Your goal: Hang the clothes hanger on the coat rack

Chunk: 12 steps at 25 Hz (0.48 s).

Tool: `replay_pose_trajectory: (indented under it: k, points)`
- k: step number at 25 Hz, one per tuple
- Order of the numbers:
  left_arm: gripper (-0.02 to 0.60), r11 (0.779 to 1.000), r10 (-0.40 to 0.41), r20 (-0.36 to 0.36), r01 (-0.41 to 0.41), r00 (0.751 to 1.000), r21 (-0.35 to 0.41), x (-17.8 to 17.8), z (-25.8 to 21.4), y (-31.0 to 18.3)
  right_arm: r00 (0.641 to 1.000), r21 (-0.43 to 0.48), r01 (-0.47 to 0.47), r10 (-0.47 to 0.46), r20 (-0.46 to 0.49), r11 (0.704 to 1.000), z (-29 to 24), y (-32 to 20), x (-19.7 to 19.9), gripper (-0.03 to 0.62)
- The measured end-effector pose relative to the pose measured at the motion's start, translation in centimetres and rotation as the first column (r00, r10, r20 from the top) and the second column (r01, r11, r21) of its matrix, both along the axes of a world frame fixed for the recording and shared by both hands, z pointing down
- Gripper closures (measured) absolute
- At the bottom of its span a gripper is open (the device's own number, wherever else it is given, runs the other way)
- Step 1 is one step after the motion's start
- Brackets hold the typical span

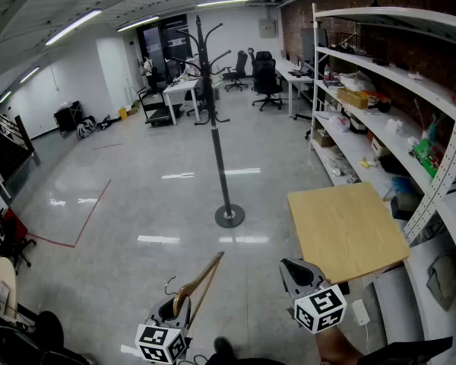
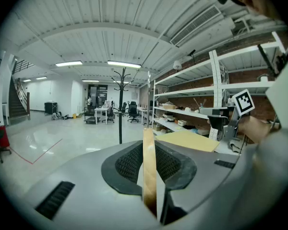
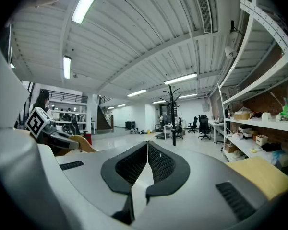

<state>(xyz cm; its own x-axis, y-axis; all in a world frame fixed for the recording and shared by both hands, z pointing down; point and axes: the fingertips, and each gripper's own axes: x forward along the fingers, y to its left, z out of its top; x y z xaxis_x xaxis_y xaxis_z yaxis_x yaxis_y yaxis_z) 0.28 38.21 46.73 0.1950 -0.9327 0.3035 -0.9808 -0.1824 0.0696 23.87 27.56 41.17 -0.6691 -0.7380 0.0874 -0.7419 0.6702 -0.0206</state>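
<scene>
Gripping the hanger (image 1: 203, 278), the left gripper's (image 1: 173, 309) fingers are facing the coat rack (image 1: 215, 128), well apart; right gripper (image 1: 292, 268) is idling, fingers together, empty; advisable: closing in, lifting hook over a prong.

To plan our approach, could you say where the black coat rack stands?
The black coat rack stands mid head view, left of the light wooden table.
</scene>
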Motion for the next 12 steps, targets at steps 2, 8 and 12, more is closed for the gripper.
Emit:
replay_pose_trajectory:
  k: [2,8,12]
  points:
    - [0.529,1.000,-0.002,-0.015,0.001,1.000,-0.005,-0.3,0.6,-0.9,1.000,-0.010,0.003,-0.003,0.001,1.000,0.5,-1.1,-0.5,0.586]
    - [0.529,0.999,0.038,-0.039,-0.038,0.998,0.009,-1.7,1.9,-6.2,1.000,-0.015,0.000,-0.001,-0.018,1.000,1.1,-5.2,-2.7,0.586]
    - [0.529,0.996,0.086,-0.035,-0.085,0.996,0.035,-3.8,1.7,-10.8,1.000,-0.011,0.005,-0.005,-0.017,1.000,0.2,-9.1,-6.0,0.586]
